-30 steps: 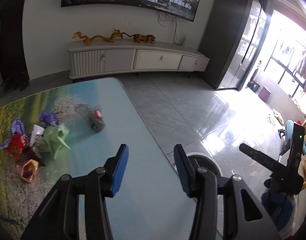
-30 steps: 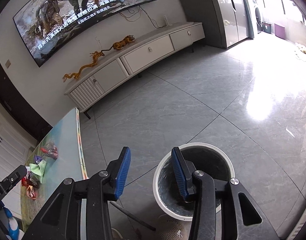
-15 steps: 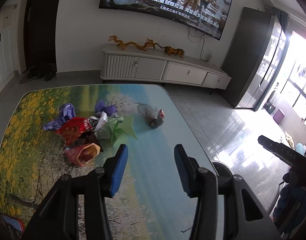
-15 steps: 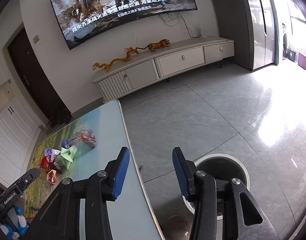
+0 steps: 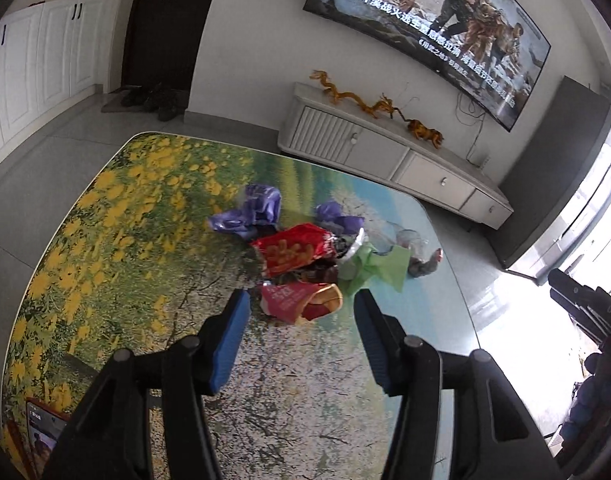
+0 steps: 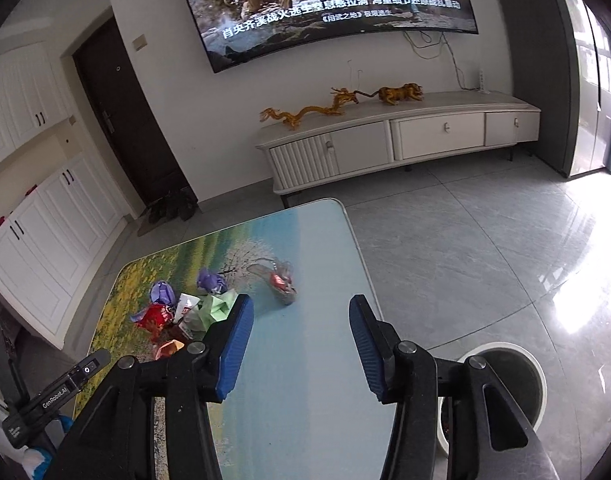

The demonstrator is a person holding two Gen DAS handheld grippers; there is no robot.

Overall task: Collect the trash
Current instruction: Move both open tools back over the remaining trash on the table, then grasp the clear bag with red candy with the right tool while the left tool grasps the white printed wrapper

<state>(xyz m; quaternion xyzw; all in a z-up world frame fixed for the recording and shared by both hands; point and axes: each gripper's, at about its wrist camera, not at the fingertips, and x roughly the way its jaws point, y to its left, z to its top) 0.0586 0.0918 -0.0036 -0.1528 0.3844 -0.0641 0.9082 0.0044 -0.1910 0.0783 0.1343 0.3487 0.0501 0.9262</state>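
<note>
Both grippers have swung away from the floor and the bin toward the littered tabletop point(image 5: 117, 280), and the heap of wrappers, which lay off to the left of the left wrist view a second ago, now sits straight ahead of the left gripper point(image 5: 301, 312). Its jaws are opening, about half spread, with nothing pressed between them; the orange-and-red snack bag point(image 5: 301, 300) lies just beyond the tips, seen in the gap. The right gripper point(image 6: 301, 316) is likewise opening and empty, hanging over the bare blue end of the tabletop, with the white bin point(image 6: 521, 384) on the floor at its lower right.

Behind the snack bag the heap holds a red foil packet point(image 5: 293, 250), a crumpled green paper point(image 5: 377, 266), two purple wrappers point(image 5: 249, 216) and, a little apart on the right, a clear crushed plastic bottle point(image 6: 277, 280).

All of it looks light, thin and soft. Foil and film are probably slick and will crumple rather than resist, so a pinch on a flat face may slide off; better to close on a bunched fold or the puffed open mouth of the snack bag. The pieces overlap, so lifting one may drag its neighbours. The bottle should be springier and wants a grip across its flattened middle
</note>
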